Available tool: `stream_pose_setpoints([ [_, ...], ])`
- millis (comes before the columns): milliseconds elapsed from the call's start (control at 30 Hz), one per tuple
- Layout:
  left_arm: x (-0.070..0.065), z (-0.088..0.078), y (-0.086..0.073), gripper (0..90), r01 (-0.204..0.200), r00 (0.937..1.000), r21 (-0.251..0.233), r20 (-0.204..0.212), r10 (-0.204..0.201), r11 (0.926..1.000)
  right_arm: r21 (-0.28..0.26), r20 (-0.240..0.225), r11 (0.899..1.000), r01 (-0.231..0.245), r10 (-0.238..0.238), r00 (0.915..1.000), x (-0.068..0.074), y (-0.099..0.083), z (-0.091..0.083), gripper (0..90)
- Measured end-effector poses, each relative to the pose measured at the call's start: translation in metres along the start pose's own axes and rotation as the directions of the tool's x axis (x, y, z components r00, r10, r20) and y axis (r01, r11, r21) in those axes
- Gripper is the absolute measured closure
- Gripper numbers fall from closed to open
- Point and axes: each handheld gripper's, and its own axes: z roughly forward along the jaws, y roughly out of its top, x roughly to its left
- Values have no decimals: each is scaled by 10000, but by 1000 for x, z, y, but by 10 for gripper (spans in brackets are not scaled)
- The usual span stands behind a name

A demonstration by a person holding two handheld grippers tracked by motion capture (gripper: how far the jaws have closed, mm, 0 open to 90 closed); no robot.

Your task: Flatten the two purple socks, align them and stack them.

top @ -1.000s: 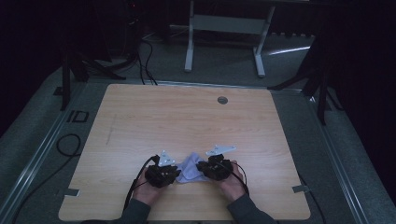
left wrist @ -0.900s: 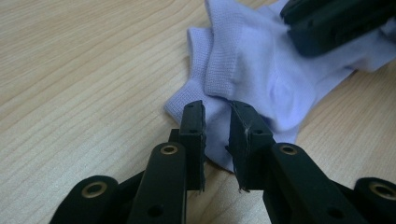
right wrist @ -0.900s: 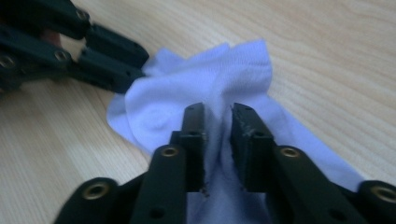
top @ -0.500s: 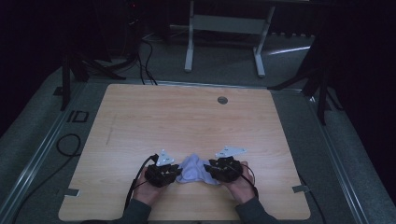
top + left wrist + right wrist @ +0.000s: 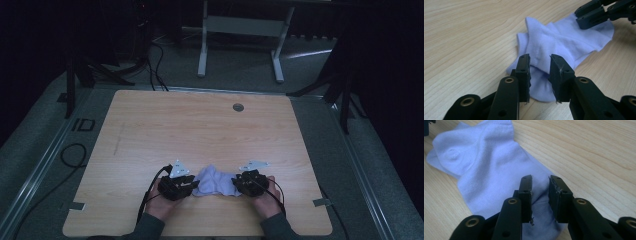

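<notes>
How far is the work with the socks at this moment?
Done: the pale lilac socks lie bunched near the table's front edge. In hand: the left gripper and right gripper straddle opposite ends, jaws apart, nothing clamped. Left: closing, then whatever handling follows; the goal is unclear.

A light wooden table (image 5: 200, 130) with rounded corners is standing on a grey floor, its grain running across its width. A small round dark fitting (image 5: 238, 107) is sitting in its top near the far edge. A pale lilac sock (image 5: 215, 181) is lying crumpled near the front edge, roughly at the middle of the table's width; its fabric is folding over itself in soft ridges (image 5: 559, 40) and resting flat against the wood (image 5: 481, 157).
</notes>
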Motion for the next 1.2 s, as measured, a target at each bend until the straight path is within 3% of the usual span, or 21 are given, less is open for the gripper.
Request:
stream_pose_setpoints([
  [233,-6,16,2,690,-359,9993,534,-104,365,9979,55,-48,10000,26,-26,10000,1,0,2,721],
  [367,-6,21,2,810,-405,9990,816,-163,420,9958,28,-79,10000,1,-1,10000,1,-1,3,720],
  [433,-6,20,3,859,-426,9987,769,-247,447,9961,13,-91,10000,-25,25,10000,1,-1,3,720],
  [633,-9,6,7,865,-498,9974,514,-486,523,9974,-14,-107,10000,-70,70,9999,1,-2,3,719],
  [767,-10,1,5,864,-318,9976,684,-599,359,9971,-4,-148,9999,-103,103,9998,1,-2,3,717],
  [933,-11,3,0,825,-213,9974,1066,-668,285,9941,-14,-175,10000,6,-6,9998,3,-2,4,715],
  [1067,-7,-1,1,696,-119,9963,576,-847,167,9983,-29,-210,10000,-2,2,9998,2,-2,4,714],
  [1200,2,-4,5,686,364,9937,158,-1064,-345,9992,-35,-202,10000,-27,26,9998,2,-2,4,714],
])
